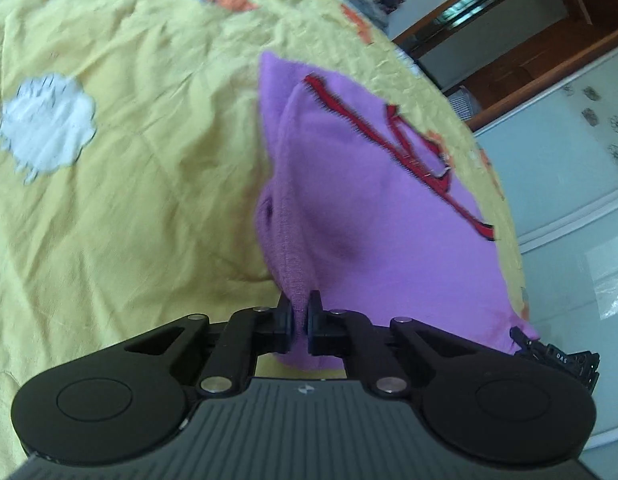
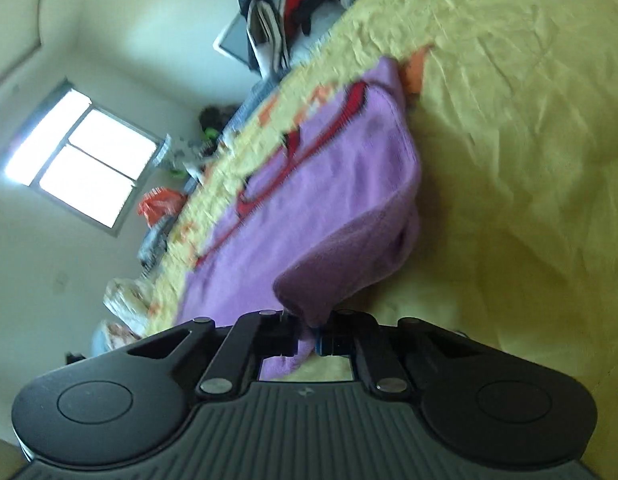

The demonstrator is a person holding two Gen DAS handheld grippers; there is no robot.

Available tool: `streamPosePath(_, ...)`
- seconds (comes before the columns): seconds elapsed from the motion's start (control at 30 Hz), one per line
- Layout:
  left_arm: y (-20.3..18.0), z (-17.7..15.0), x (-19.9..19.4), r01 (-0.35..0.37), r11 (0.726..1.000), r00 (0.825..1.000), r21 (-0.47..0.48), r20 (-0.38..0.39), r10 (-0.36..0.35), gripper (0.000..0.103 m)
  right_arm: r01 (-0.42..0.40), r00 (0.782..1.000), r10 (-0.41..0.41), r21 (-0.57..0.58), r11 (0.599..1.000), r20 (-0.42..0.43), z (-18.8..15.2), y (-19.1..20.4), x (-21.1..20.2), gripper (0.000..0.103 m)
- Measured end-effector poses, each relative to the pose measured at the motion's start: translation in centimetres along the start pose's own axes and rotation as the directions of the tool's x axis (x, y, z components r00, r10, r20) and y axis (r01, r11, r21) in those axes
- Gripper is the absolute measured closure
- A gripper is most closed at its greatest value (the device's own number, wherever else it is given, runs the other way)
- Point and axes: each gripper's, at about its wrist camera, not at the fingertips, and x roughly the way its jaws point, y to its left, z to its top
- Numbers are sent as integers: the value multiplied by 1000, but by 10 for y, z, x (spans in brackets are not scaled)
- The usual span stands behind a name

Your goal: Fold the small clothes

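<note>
The left gripper (image 1: 300, 318) is seen closed narrowly on a ribbed hem of the purple garment (image 1: 373, 216), the cloth being pinched between the two black fingers (image 1: 285, 316) and drawn up into a ridge that runs away from them. The right gripper (image 2: 307, 334) is likewise clamped on a fold of the same garment (image 2: 329, 200), a flap of cloth being gathered between its fingers (image 2: 329, 340) and a small tongue of purple hanging down behind them.

From both tools the garment is stretched outward, lifted at the held ends and sagging toward the yellow bedspread (image 1: 129, 180). Red lettering (image 1: 409, 140) edged in black is shown across the purple front. In the right wrist view the far side of the garment is seen lying near the edge of the bedspread (image 2: 509, 140), where orange patches (image 2: 415, 66) are printed. A white flower-shaped patch (image 1: 49, 120) is seen on the bedspread, well apart from the garment, toward its left side in the left wrist view.

At the far corner of the bed a pile of dark and red clothes (image 2: 285, 4) is heaped. Beyond the edge a bright window (image 2: 85, 156) is set in a pale wall, and a wooden door frame (image 1: 509, 32) is seen in the left wrist view. Both views are blurred.
</note>
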Motion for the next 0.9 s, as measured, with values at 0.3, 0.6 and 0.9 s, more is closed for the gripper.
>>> streamPosePath(0.3,-28,-9,-25,10,997,1000,82,15,-12,98,6,997,2,-110,994,71,10,31,-44,99)
streamPosePath(0.6,11,-18,-2,-27,1000,998,9,-50,28,97,113,993,-114,33,993,40,17,-22,-42,51)
streamPosePath(0.9,-2,-15,10,75,997,997,-7,-30,-75,21,105,994,-104,39,994,-10,33,-34,-5,44)
